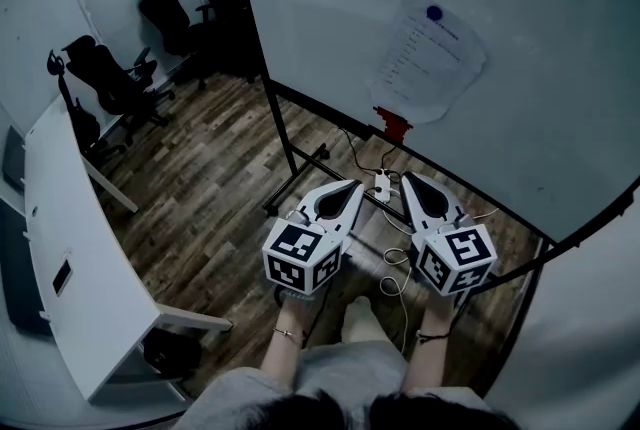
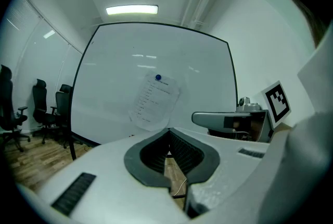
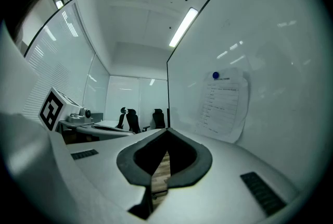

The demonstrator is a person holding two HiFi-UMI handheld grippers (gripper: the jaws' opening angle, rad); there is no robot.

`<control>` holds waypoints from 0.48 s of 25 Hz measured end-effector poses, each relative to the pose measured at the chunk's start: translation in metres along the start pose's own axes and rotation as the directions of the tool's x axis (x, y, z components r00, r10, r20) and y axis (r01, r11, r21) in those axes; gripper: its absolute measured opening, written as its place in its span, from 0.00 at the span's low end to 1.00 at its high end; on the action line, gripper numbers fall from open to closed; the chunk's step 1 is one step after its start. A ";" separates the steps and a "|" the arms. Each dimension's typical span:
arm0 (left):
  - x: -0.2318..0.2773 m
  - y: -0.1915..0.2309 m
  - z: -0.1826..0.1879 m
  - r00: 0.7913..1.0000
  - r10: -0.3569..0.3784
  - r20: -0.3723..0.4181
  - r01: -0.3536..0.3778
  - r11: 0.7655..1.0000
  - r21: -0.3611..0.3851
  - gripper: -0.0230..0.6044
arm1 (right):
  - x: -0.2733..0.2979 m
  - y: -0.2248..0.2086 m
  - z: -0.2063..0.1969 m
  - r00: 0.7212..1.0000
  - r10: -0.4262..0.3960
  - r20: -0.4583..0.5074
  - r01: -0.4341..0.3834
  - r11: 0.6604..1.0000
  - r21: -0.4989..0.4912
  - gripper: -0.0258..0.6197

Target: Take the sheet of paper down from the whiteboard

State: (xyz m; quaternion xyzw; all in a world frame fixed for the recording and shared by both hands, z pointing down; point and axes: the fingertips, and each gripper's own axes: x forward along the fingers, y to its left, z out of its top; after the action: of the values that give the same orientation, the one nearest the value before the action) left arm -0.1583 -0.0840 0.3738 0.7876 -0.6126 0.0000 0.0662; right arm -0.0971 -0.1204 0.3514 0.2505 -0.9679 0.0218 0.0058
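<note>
A printed sheet of paper [image 1: 428, 60] hangs on the whiteboard [image 1: 560, 48], pinned at its top by a round blue magnet [image 1: 434, 14]. The left gripper view shows the sheet of paper [image 2: 154, 100] straight ahead, the right gripper view shows it [image 3: 222, 106] off to the right. My left gripper [image 1: 355, 186] and right gripper [image 1: 406, 180] are held side by side in front of the board, below the sheet and apart from it. Both point level at the board with jaws shut and nothing between them.
The whiteboard stands on a black frame with feet [image 1: 300, 180] on the wood floor. A white power strip [image 1: 382, 186] with cables lies by its base, and a red object [image 1: 393, 123] sits at the board's lower edge. A white desk [image 1: 75, 248] and black office chairs [image 1: 110, 83] stand at the left.
</note>
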 end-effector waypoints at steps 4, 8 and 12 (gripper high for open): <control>0.030 0.012 0.004 1.000 -0.027 -0.007 0.027 1.000 0.011 0.05 | 0.021 -0.027 0.003 1.000 -0.024 0.005 0.024 1.000 0.003 0.04; 0.055 0.015 0.012 0.997 -0.076 0.005 0.076 0.997 0.001 0.05 | 0.038 -0.049 0.008 0.999 -0.035 0.004 0.035 0.999 0.004 0.04; 0.077 0.019 0.018 0.998 -0.068 -0.014 0.069 0.997 0.036 0.05 | 0.052 -0.072 0.011 0.999 -0.047 0.014 0.046 0.999 0.023 0.04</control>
State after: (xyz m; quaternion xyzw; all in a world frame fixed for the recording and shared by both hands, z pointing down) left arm -0.1594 -0.1647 0.3644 0.8092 -0.5847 0.0139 0.0556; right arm -0.1073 -0.2092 0.3449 0.2731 -0.9615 0.0308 -0.0035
